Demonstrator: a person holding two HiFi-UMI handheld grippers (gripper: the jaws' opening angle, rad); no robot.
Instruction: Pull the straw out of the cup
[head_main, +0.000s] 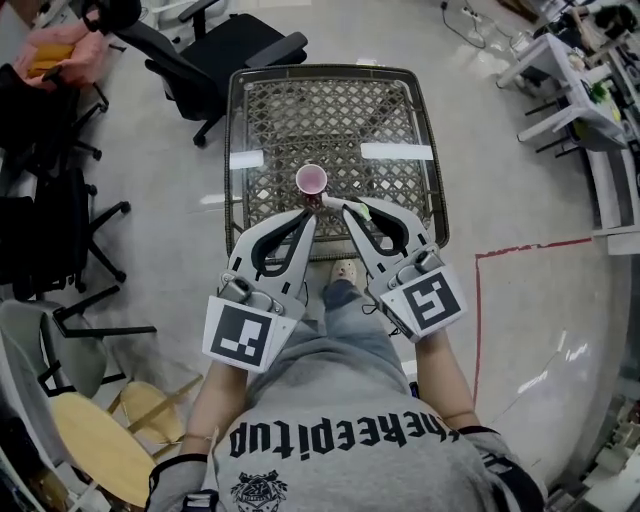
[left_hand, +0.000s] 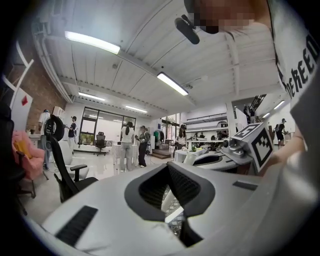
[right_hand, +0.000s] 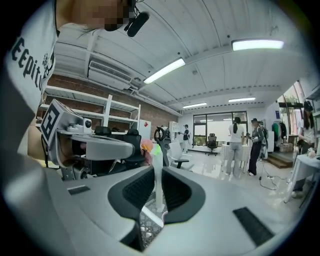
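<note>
- Glass-topped lattice table (head_main: 400, 120): beneath the tips of the left gripper (head_main: 308, 212) and right gripper (head_main: 337, 205).
- Black office chair (head_main: 235, 45): beyond the left gripper, off the table's far-left corner.
- Red floor tape (head_main: 530, 247): right of the right gripper.
- Round wooden seat (head_main: 95, 450): behind the left gripper, to its left.

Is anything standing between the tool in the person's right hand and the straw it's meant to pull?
Nothing visible does. The right hand-held gripper already has the white straw pinched between its jaws. The left hand-held gripper sits close beside it near the pink cup, but not between them.
</note>
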